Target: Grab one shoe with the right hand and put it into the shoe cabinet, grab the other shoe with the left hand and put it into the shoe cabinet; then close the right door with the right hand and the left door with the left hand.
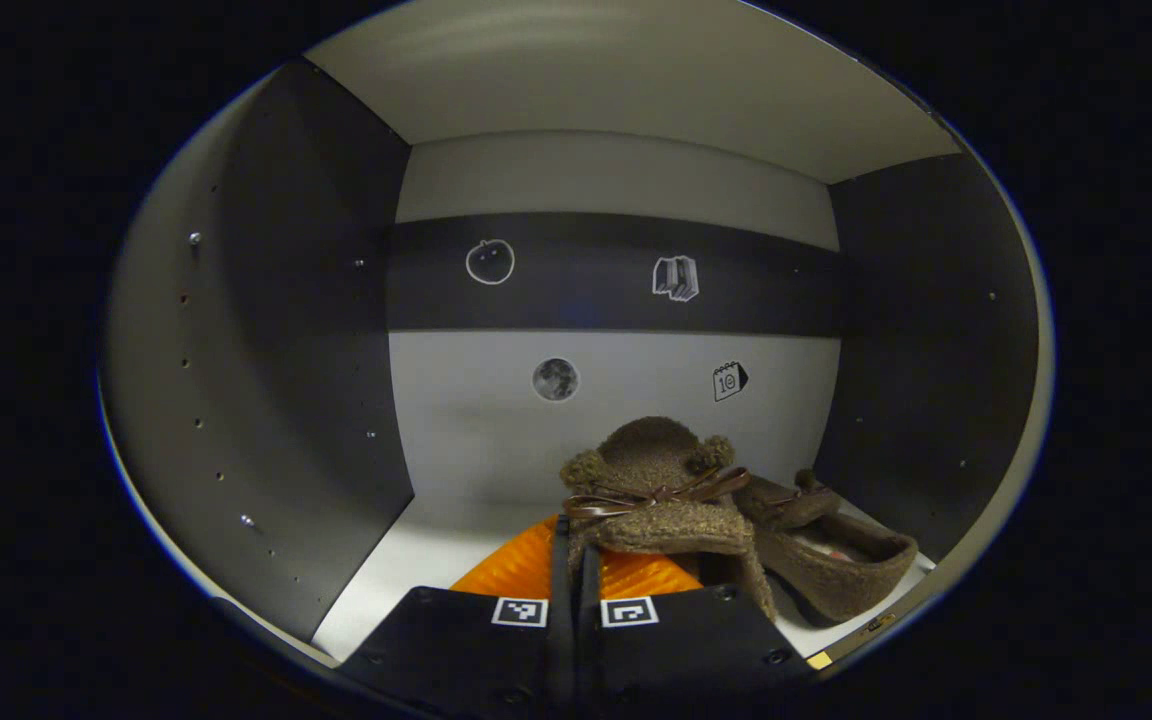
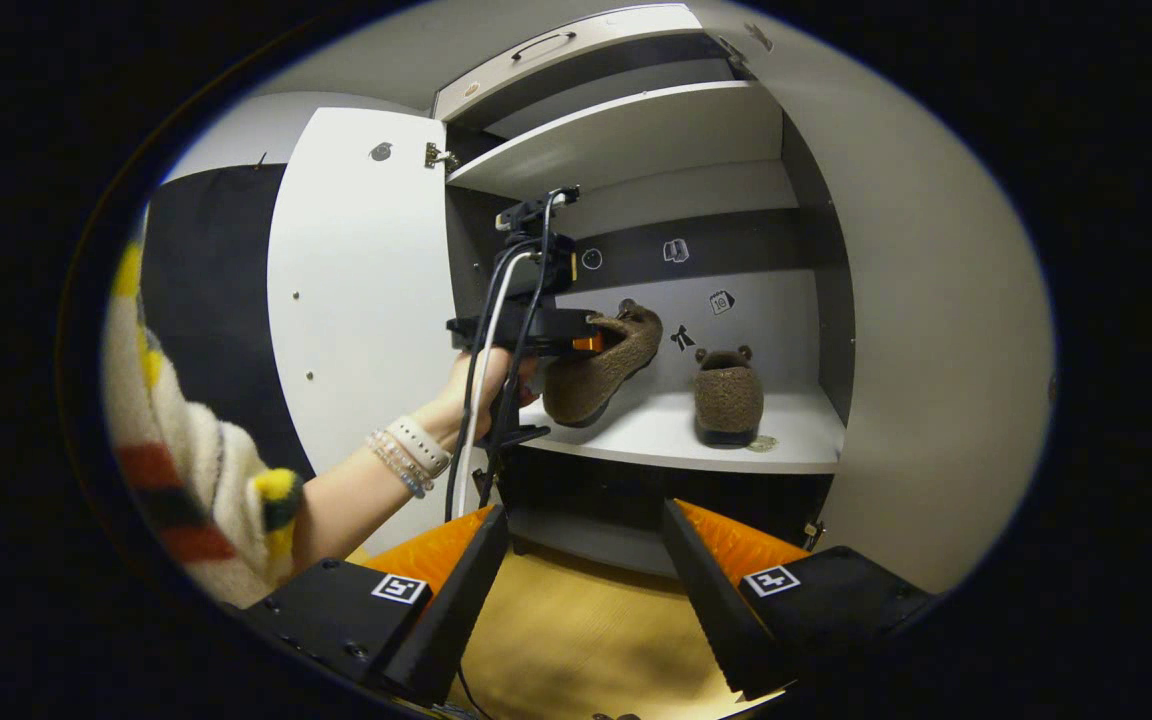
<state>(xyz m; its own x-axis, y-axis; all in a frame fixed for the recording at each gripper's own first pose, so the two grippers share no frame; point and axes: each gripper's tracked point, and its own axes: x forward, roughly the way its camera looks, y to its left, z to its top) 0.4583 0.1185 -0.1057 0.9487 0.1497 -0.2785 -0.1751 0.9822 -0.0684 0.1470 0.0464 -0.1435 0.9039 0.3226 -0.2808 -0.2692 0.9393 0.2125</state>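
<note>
Shoes are the business here: one [image 2: 728, 396] already stands on the cabinet shelf [image 2: 676, 440] toward its right edge, heel facing out. The second shoe [image 2: 601, 365] hangs over the shelf's left part, toe pointing inward and tilted up, pinched at its heel collar between the closed fingers of the left gripper [image 2: 576, 343]. From that gripper's own camera, the held shoe [image 1: 661, 500] sits just left of its mate [image 1: 826, 555], probably so the pair lines up. The right gripper [image 2: 586, 590] waits outside with fingers spread, empty, below the shelf front; the left door [image 2: 356, 290] stands wide open.
</note>
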